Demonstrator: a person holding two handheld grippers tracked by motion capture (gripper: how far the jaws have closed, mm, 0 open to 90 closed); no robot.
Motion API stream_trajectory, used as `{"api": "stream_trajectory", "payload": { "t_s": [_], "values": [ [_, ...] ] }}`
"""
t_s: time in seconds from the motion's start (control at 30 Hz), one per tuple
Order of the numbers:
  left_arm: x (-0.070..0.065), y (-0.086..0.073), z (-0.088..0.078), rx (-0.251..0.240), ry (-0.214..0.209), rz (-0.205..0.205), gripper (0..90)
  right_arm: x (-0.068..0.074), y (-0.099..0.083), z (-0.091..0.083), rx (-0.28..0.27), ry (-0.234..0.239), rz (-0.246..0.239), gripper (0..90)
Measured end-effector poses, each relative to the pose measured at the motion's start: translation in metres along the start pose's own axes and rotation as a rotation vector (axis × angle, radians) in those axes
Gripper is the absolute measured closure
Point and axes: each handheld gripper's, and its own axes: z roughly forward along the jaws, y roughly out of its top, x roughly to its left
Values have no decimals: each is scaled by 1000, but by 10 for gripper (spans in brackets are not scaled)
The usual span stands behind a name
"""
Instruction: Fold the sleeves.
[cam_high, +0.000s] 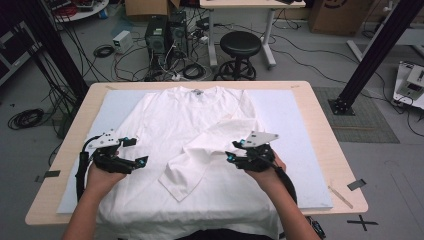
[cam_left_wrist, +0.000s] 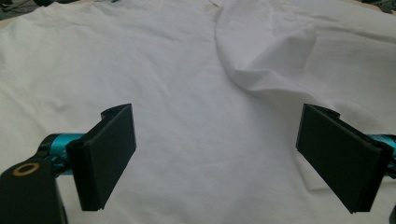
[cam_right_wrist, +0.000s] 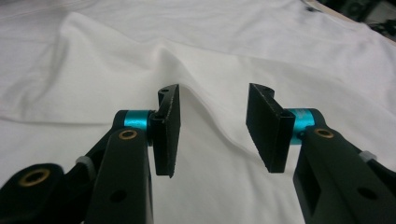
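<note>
A white long-sleeved shirt (cam_high: 170, 117) lies flat on the table, collar at the far side. Its right sleeve (cam_high: 200, 155) is folded diagonally across the body, cuff toward the near middle. My left gripper (cam_high: 136, 151) hovers over the shirt's left part, jaws wide apart with bare cloth (cam_left_wrist: 196, 140) between them. My right gripper (cam_high: 233, 151) sits at the folded sleeve's right edge, jaws partly apart; a ridge of the sleeve fold (cam_right_wrist: 210, 119) runs beneath the gap, and the pads do not press on it.
The shirt rests on a pale blue mat (cam_high: 295, 130) on a wooden table (cam_high: 325, 145). A wooden stick (cam_high: 340, 196) lies at the near right corner. Beyond the far edge stand a black stool (cam_high: 240, 50), computer towers (cam_high: 162, 35) and tangled cables.
</note>
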Motion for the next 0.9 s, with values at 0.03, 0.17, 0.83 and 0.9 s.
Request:
{"api": "stream_trajectory", "payload": {
  "t_s": [0.03, 0.17, 0.83, 0.9],
  "values": [
    [-3, 1, 1, 5, -8, 4, 121, -5, -6, -3, -11, -14, 18, 558],
    [-14, 5, 3, 15, -41, 16, 121, -26, -27, -10, 0, -76, 84, 557],
    [-57, -5, 48, 289, -226, 195, 846, -38, -41, -1, 46, -123, 96, 557],
    [-59, -3, 45, 289, -228, 206, 855, -38, -41, 0, 49, -122, 94, 557]
  ]
}}
